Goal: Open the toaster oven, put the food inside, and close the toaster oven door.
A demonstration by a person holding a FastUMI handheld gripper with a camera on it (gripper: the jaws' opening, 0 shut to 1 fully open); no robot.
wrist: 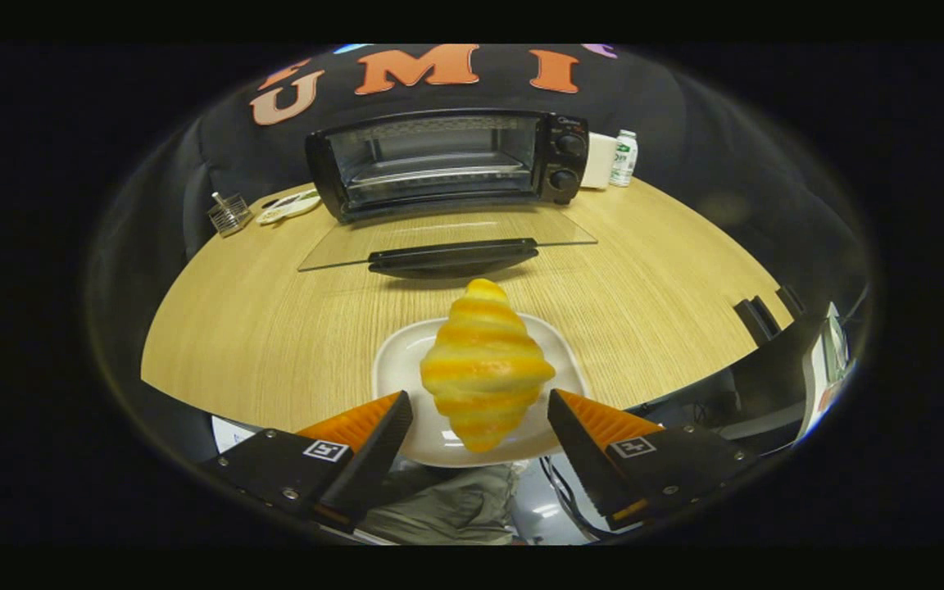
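A yellow-and-orange striped croissant (484,365) lies on a white plate (394,352) near the front of the wooden table (275,303). My gripper (480,410) is open, its two fingertips flanking the croissant's near end without touching it. Beyond the plate stands the black toaster oven (447,160) with its glass door (447,238) folded down flat toward me, handle at the door's near edge. The oven cavity shows a wire rack inside.
A small wire holder (229,213) and a white flat object (288,206) sit left of the oven. A white box (600,160) and a small bottle (624,157) stand to its right. Black equipment (775,360) lies off the table's right edge.
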